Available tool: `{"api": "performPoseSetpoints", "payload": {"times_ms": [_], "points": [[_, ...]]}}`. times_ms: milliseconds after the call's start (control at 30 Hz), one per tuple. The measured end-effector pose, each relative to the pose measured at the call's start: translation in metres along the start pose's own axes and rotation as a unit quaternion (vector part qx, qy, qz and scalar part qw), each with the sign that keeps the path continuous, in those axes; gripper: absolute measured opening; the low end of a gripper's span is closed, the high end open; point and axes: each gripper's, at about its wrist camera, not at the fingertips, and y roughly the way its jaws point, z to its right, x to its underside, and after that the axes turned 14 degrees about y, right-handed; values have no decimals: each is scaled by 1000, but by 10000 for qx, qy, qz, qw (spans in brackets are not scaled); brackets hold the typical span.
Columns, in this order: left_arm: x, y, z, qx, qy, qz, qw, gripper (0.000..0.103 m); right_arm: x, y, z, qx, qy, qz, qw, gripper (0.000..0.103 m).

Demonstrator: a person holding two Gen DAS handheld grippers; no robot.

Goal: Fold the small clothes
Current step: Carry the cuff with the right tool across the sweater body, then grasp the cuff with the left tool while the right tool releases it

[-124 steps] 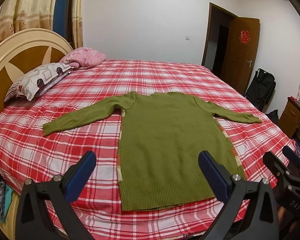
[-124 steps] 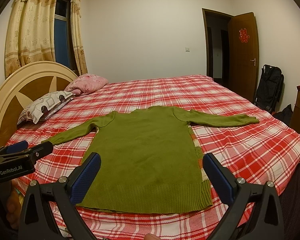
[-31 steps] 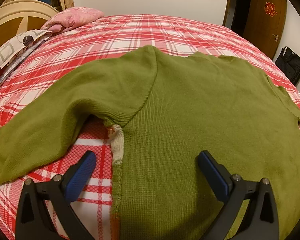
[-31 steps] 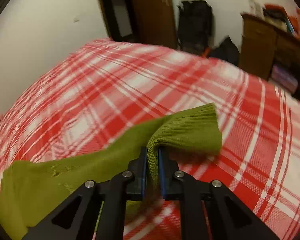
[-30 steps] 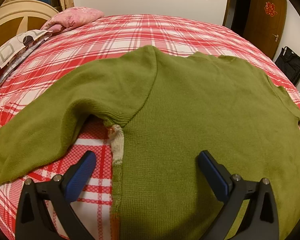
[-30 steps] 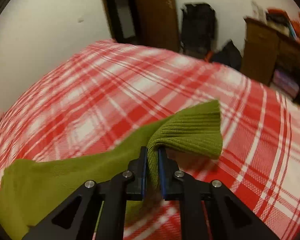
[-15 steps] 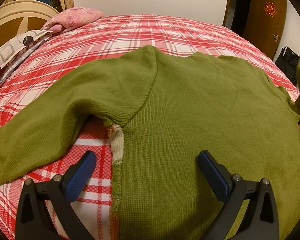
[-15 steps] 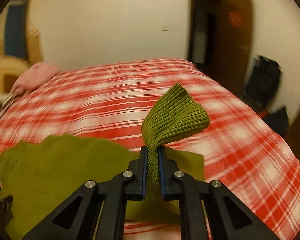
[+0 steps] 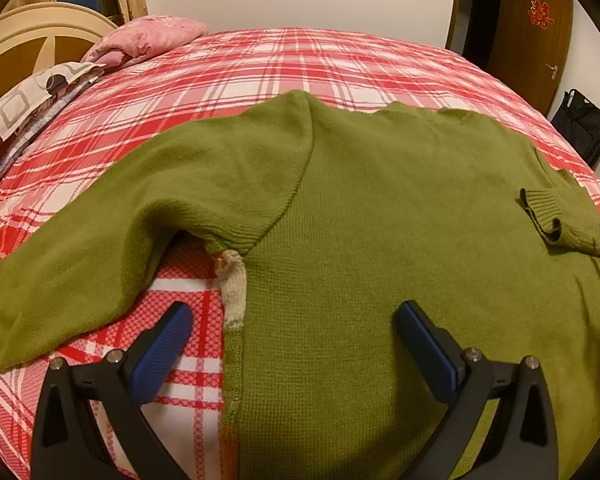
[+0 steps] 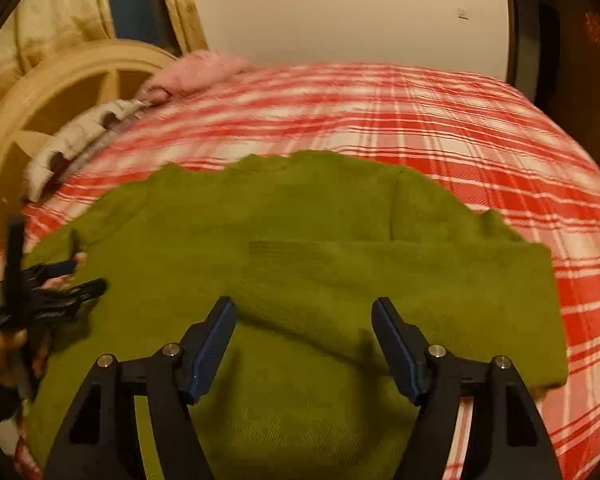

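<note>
The green sweater [image 9: 380, 220] lies flat on the plaid bed [image 9: 300, 60], one sleeve [image 10: 420, 280] folded across it. The right tool [image 10: 304, 340] is opening above that sleeve, gripping nothing; the left tool [image 9: 292, 344] hovers wide apart, empty.

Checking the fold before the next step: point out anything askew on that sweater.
The folded-in sleeve lies slanted across the green sweater, its ribbed cuff curled up rather than flat. The other sleeve is unfolded, spread on the bed.

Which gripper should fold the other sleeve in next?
Left. The left gripper hangs open beside the unfolded sleeve. The right gripper, jaws opening with nothing between them, sits over the folded sleeve across the green sweater.
</note>
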Motion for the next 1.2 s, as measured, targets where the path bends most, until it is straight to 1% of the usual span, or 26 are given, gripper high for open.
{"api": "performPoseSetpoints", "payload": {"times_ms": [33, 67, 100, 133, 167, 233, 300, 367, 400, 433, 500, 567, 633, 667, 700, 733, 767, 800, 833, 867, 900, 933, 967, 1000, 1067, 1200], "points": [[-2, -3, 2, -10, 30, -24, 10000, 103, 5, -7, 7, -100, 55, 48, 9999, 71], [-4, -7, 3, -26, 7, -9, 10000, 103, 9, -12, 13, -78, 126, 148, 9998, 71], [-8, -16, 7, 32, -53, 108, 9999, 103, 10, -16, 21, -12, 194, 253, 9995, 71], [-13, -24, 12, 162, -72, 225, 9996, 103, 12, -20, 28, 72, 272, 371, 9989, 71], [-19, -30, 18, 323, -69, 309, 9990, 103, 16, -26, 42, 222, 407, 587, 9972, 71], [-36, -39, 42, 596, 40, 384, 9975, 103, 19, -30, 55, 433, 557, 846, 9939, 71], [-53, -39, 71, 932, 308, 399, 9944, 103, 26, -39, 70, 473, 802, 1090, 9897, 71], [-68, -34, 95, 1101, 477, 410, 9919, 101, 29, -50, 84, 405, 1088, 1396, 9834, 71], [-78, -28, 110, 1189, 555, 438, 9904, 97, 28, -55, 90, 373, 1210, 1481, 9808, 71], [-84, -24, 119, 1280, 593, 418, 9891, 95, 29, -60, 97, 327, 1402, 1604, 9765, 71], [-97, -5, 140, 1508, 590, 232, 9865, 87, 27, -64, 105, 336, 1637, 1734, 9706, 71], [-105, 13, 153, 1518, 517, 106, 9870, 76, 26, -65, 110, 358, 1761, 1734, 9683, 71], [-105, 27, 161, 1738, 250, -99, 9844, 72, 27, -63, 112, 415, 1821, 1676, 9680, 71], [-106, 31, 163, 1779, 146, -141, 9838, 71, 27, -62, 111, 464, 1817, 1664, 9681, 71], [-106, 28, 168, 1733, 134, -29, 9848, 71, 26, -61, 109, 472, 1781, 1657, 9688, 71], [-108, 28, 172, 1799, 169, -3, 9835, 71, 26, -61, 108, 492, 1742, 1670, 9692, 71], [-108, 27, 176, 1882, 194, -23, 9819, 69, 26, -61, 107, 506, 1724, 1680, 9693, 71], [-109, 26, 180, 1870, 225, -22, 9821, 65, 27, -61, 106, 515, 1704, 1688, 9694, 71], [-108, 24, 182, 1896, 255, 8, 9815, 60, 26, -60, 106, 518, 1697, 1678, 9697, 71], [-108, 23, 186, 1933, 329, 27, 9806, 50, 27, -59, 107, 524, 1697, 1666, 9699, 71], [-108, 23, 191, 1893, 431, 50, 9810, 37, 27, -58, 107, 547, 1703, 1650, 9699, 71], [-108, 22, 195, 1821, 545, 74, 9817, 30, 28, -58, 108, 558, 1713, 1651, 9697, 71], [-109, 22, 196, 1789, 577, 100, 9821, 18, 28, -59, 108, 561, 1731, 1668, 9690, 71], [-110, 21, 193, 1862, 534, 112, 9810, 12, 28, -59, 109, 552, 1751, 1684, 9685, 71], [-112, 18, 187, 2018, 484, 127, 9781, 9, 29, -61, 111, 558, 1792, 1717, 9671, 71], [-122, -7, 165, 1938, 422, 493, 9789, 9, 29, -62, 112, 572, 1815, 1761, 9658, 71]]}}
